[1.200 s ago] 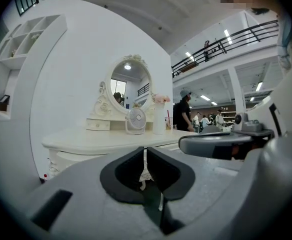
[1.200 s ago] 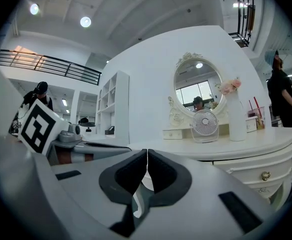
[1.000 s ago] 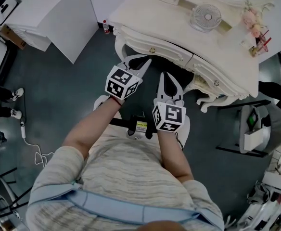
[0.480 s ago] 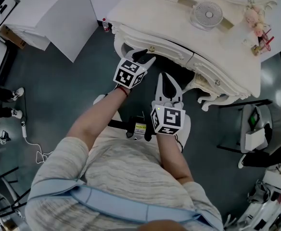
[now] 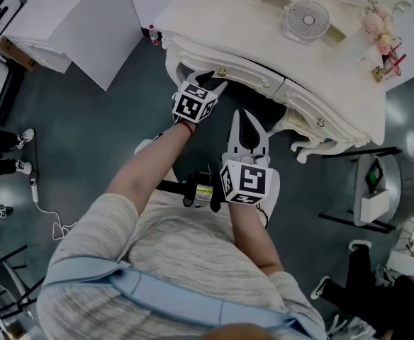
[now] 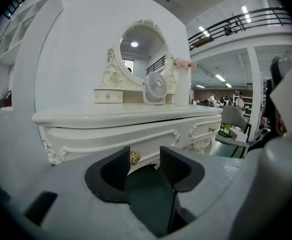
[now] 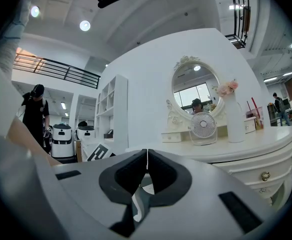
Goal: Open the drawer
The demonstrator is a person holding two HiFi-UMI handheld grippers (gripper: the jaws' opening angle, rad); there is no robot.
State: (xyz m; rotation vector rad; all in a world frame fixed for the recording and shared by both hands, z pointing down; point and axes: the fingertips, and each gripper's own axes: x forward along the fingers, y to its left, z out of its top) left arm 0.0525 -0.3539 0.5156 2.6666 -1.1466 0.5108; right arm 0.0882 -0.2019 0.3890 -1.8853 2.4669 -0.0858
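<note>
The white dressing table (image 5: 264, 44) stands ahead of me, its left drawer (image 6: 151, 133) shut, with a small gold knob (image 5: 223, 71). My left gripper (image 5: 210, 83) is right at that drawer front. In the left gripper view its jaws (image 6: 145, 156) are opening, and the knob (image 6: 134, 157) shows in the gap close by the left pad, with no pad pressing on it. My right gripper (image 5: 248, 113) hangs lower, in front of the table's knee gap. Its pads (image 7: 147, 156) are shut together on nothing.
A small fan (image 5: 305, 21) and a vase of pink flowers (image 5: 373, 30) stand on the tabletop below a round mirror (image 6: 141, 49). A second drawer knob (image 5: 319, 122) is to the right. A white cabinet (image 5: 86, 27) stands left, a chair (image 5: 377, 190) right.
My left gripper has moved forward and down to the left drawer's knob, and its jaws have gone from shut to wide apart. The right gripper has stayed put.
</note>
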